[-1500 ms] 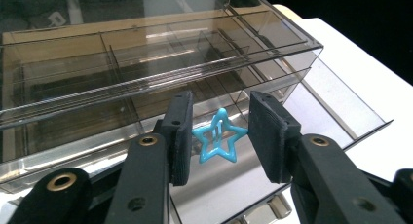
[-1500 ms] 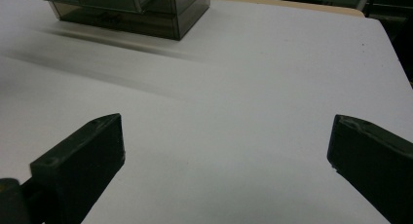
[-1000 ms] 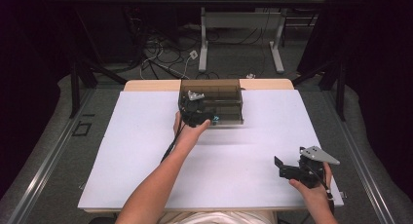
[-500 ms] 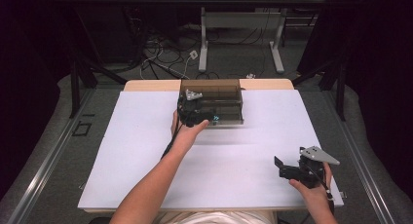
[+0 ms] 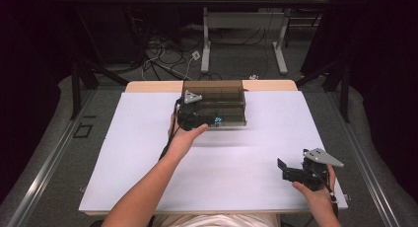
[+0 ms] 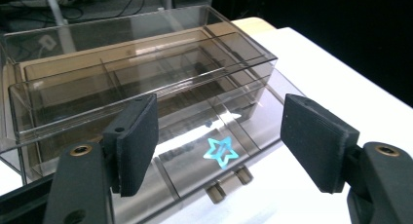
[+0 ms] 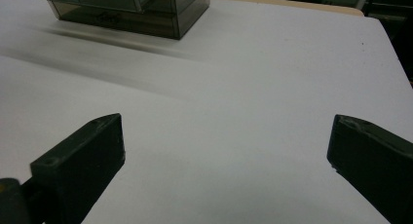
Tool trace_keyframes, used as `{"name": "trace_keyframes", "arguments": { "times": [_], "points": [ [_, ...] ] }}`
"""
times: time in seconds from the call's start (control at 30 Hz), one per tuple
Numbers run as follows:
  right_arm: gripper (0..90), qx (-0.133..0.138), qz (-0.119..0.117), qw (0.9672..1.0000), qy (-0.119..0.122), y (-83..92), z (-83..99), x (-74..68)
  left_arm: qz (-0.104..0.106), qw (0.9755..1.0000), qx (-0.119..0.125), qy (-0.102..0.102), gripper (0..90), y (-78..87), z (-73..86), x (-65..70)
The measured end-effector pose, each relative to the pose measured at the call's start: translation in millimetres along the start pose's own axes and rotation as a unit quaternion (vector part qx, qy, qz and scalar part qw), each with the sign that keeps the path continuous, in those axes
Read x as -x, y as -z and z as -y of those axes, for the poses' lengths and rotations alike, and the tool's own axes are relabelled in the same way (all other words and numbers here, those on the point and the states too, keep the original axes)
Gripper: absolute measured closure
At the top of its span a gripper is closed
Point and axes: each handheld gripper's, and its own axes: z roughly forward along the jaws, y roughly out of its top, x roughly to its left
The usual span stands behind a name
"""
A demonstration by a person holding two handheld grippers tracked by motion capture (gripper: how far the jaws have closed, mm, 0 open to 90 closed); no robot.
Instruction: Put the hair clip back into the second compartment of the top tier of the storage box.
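A smoky clear plastic drawer box (image 5: 219, 99) stands at the back middle of the white table (image 5: 148, 153). One low drawer front carries a blue star sticker (image 6: 220, 152) above two small knobs (image 6: 225, 187). My left gripper (image 5: 203, 119) hovers at the box's front left corner, pointing at that drawer. In the left gripper view my left gripper (image 6: 219, 131) stands open; its jaws have just been opening and no pad touches anything. Near the table's front right my right gripper (image 5: 285, 170) is held low and open, with nothing in my right gripper (image 7: 226, 136) but bare tabletop.
The box (image 7: 131, 7) lies far off at the upper left in the right gripper view. Beyond the table's back edge are desk legs (image 5: 204, 39) and loose cables (image 5: 162, 54) on the floor. A wooden strip (image 5: 148, 86) borders the back edge.
The left gripper's jaws have spread apart and the hand has drawn slightly back and up from the box front. The right gripper has not moved.
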Motion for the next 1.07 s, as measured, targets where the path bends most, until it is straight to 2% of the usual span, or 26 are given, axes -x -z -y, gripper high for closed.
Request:
{"name": "trace_keyframes", "arguments": {
  "times": [0.2,0.33,0.4,0.47,0.57,0.6,0.63,0.67,0.7,0.73,0.93,1.0,1.07],
  "points": [
    [0.0,0.000,0.002,1.0000,0.001,0.2,0.1,0.0,0.006,0.9999,0.009,-0.001,16.9,8.1,4.9,-2.0],
    [0.0,0.000,0.001,1.0000,-0.001,0.1,0.1,-0.2,0.012,0.9998,0.012,0.003,15.3,15.8,8.4,-3.6],
    [0.0,-0.002,0.002,1.0000,0.000,0.9,-0.1,-0.2,0.006,0.9999,0.014,0.002,14.4,19.7,11.0,-3.9],
    [0.0,-0.002,0.002,1.0000,0.000,0.9,-0.1,-0.1,0.009,0.9998,0.016,0.004,11.2,24.2,13.8,-5.7],
    [0.0,-0.002,0.002,1.0000,0.001,0.9,0.0,-0.1,0.010,0.9999,0.010,0.006,7.9,33.4,18.5,-9.5],
    [0.0,-0.016,0.002,0.9999,0.001,2.9,-0.8,-0.3,0.009,0.9999,0.013,0.006,7.3,36.3,20.3,-11.0],
    [0.0,-0.017,0.003,0.9998,0.002,2.9,-0.9,-0.2,0.008,0.9999,0.014,0.005,7.1,39.5,22.0,-12.5],
    [0.0,0.001,0.004,1.0000,-0.001,0.0,0.2,-0.9,0.010,0.9999,0.013,0.005,6.5,42.8,23.7,-13.9],
    [0.0,0.001,0.004,1.0000,-0.003,0.0,0.1,-1.3,0.009,0.9999,0.014,0.002,5.6,46.2,25.7,-15.4],
    [0.0,-0.016,0.004,0.9999,0.000,2.5,-0.8,-0.9,0.010,0.9998,0.016,0.002,4.4,49.5,27.8,-16.6],
    [0.0,-0.015,0.003,0.9999,-0.002,2.5,-0.8,-1.3,0.012,0.9997,0.023,-0.003,0.1,71.8,41.0,-25.6],
    [0.0,-0.001,0.006,1.0000,-0.002,0.6,0.0,-1.5,0.012,0.9996,0.025,-0.002,0.1,79.5,46.2,-29.0],
    [0.0,-0.002,0.006,1.0000,-0.004,0.5,0.1,-1.8,0.011,0.9995,0.030,0.002,0.1,86.1,50.9,-32.2]
  ]
}}
